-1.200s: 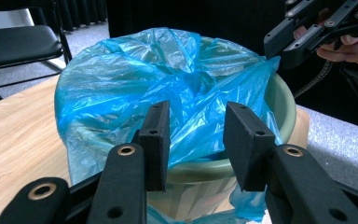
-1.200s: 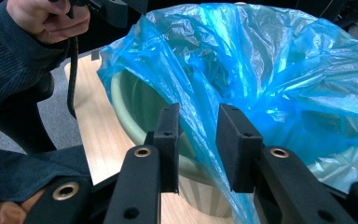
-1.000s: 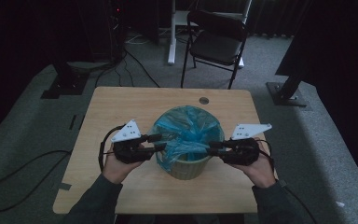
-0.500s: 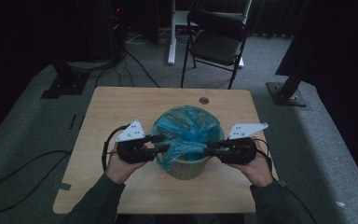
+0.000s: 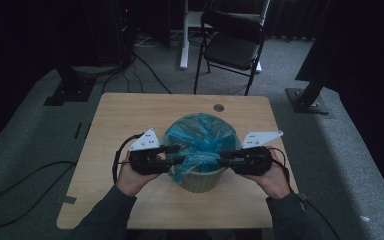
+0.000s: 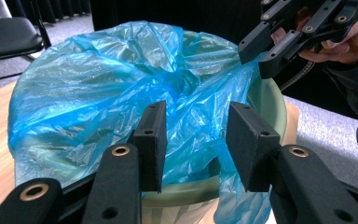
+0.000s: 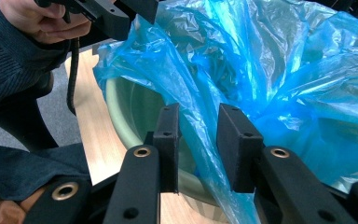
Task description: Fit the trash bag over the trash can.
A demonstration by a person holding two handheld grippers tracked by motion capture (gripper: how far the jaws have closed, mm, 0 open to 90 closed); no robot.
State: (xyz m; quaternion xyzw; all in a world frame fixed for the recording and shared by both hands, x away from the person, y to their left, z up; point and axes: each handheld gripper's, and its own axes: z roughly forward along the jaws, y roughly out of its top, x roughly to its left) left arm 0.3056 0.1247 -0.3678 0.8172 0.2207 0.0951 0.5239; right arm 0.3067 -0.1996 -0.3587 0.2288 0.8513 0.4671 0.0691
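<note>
bin (image 5: 200, 181) interior hidden under blue bag (image 5: 200, 137)

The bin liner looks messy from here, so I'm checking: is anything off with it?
Yes. The blue bag is bunched over the green bin mouth, and its near rim is bare. Both grippers, left and right, are at the plastic.

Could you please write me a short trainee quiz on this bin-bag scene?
1. True or false: the blue bag lines a green bin.
2. Which gripper has a fold of bag between its fingers? A left, B right, C both.
3. What stands behind the table?

Key: 1 true. 2 C; in each gripper view, film passes between the open fingers. 3 a black chair.
</note>
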